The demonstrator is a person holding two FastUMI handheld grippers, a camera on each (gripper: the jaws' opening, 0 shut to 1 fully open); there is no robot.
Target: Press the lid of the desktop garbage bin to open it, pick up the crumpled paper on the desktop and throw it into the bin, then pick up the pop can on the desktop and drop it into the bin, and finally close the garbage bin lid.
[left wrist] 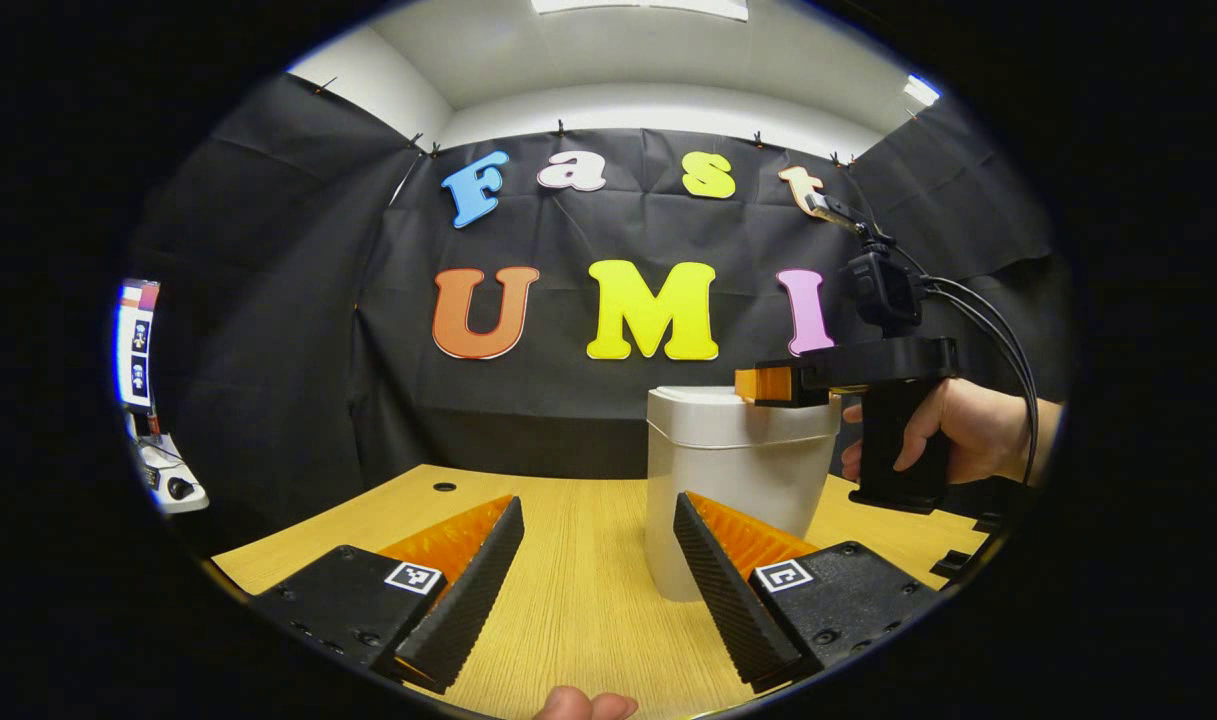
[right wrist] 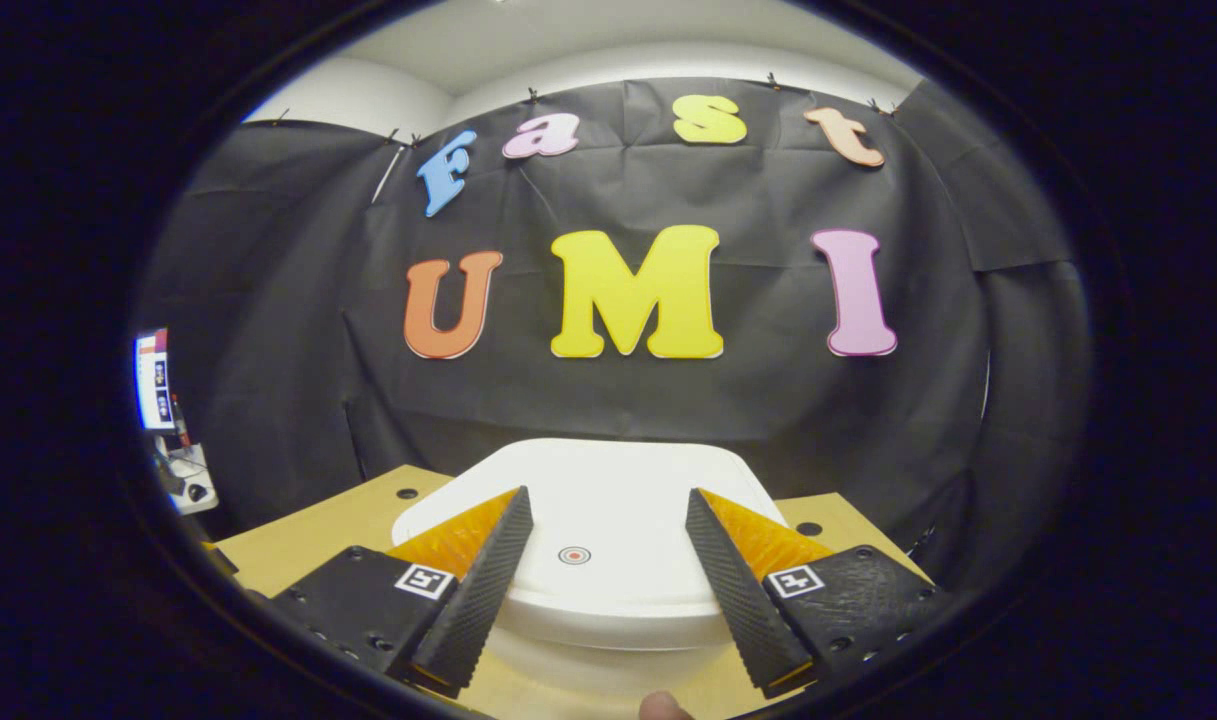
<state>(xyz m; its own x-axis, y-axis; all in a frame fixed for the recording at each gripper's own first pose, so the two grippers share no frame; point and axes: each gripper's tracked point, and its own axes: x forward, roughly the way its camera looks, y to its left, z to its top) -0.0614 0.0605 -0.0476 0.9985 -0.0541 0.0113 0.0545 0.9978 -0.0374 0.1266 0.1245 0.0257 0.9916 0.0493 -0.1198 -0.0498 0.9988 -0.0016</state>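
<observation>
One bin [left wrist: 738,470] is seen standing upright on the wooden desk [left wrist: 568,590] in the left gripper view, its lid [left wrist: 708,403] closed and level. The bin is placed toward the right of the desk, just beyond the left gripper [left wrist: 598,560], whose two fingers are held wide apart with nothing between them; the desk's bare grain is seen through the gap. One finger [left wrist: 713,570] of this gripper overlaps the bin's lower wall in the picture, though whether it touches cannot be told.

The right gripper [left wrist: 763,385] is also caught in the left gripper view, held by one hand [left wrist: 953,430] wrapped around its handle, with two cables [left wrist: 998,350] trailing back from it. Its fingertips are poised over the right edge of the lid; contact cannot be made out from this angle.

In the right gripper view, the same lid [right wrist: 608,510] is seen from above and close, with one small round mark [right wrist: 574,555] near its front edge. The right gripper [right wrist: 608,575] is held above the lid, its two fingers spread apart and clamped on nothing, the round mark lying between them. Two small holes [right wrist: 407,493] are counted in the desk [right wrist: 328,530], one on either side of the bin. One screen [right wrist: 155,382] is glimpsed at the far left, past the booth's wall.
</observation>
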